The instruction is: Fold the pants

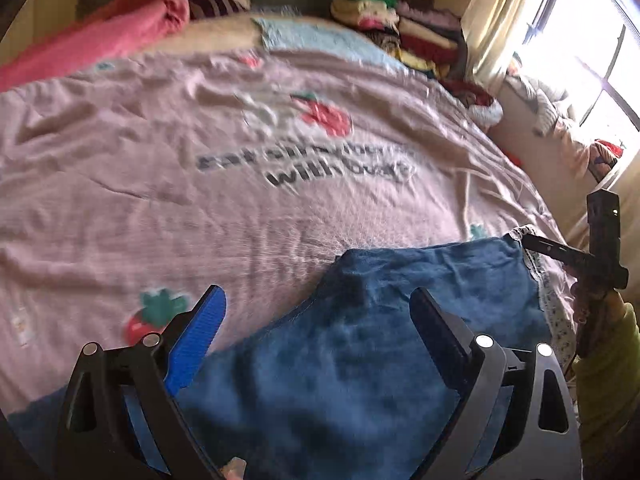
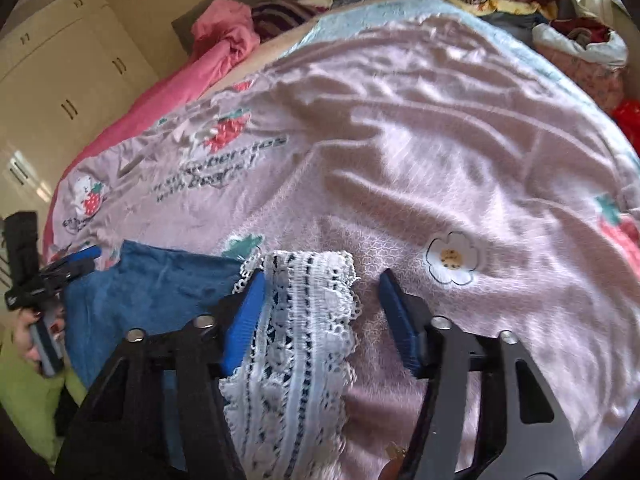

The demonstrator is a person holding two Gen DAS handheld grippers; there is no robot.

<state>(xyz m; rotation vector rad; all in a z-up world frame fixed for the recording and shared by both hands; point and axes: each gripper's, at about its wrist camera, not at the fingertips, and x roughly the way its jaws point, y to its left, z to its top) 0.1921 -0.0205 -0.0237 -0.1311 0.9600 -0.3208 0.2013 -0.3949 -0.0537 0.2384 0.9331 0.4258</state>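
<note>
pants barely started, both grippers hanging open over them

i am working over the bed (image 1: 160, 168), which is filling most of both views under a pink quilt with strawberries and lettering. folded clothes (image 1: 400, 28) are stacking up at its far end, well apart from me.

the pants (image 1: 360, 360) are lying on the near edge of the quilt, blue and soft-looking, with a white lace trim (image 2: 296, 340) running along the side nearest my right tool. the blue cloth is looking bunched and rumpled rather than flat, and i am not seeing a clean fold line or squared edges anywhere. how many layers are lying there i cannot tell.

my left gripper (image 1: 316, 320) is hanging above the blue cloth with its jaws spread wide and nothing between them. my right gripper (image 2: 324, 312) is also gaping wide, the lace strip lying between its fingers beside the left one, not pinched.

judging from this, the job is sitting near its start: the pants are laid on the bed, but smoothing, halving leg over leg and folding across are all looking undone.
</note>
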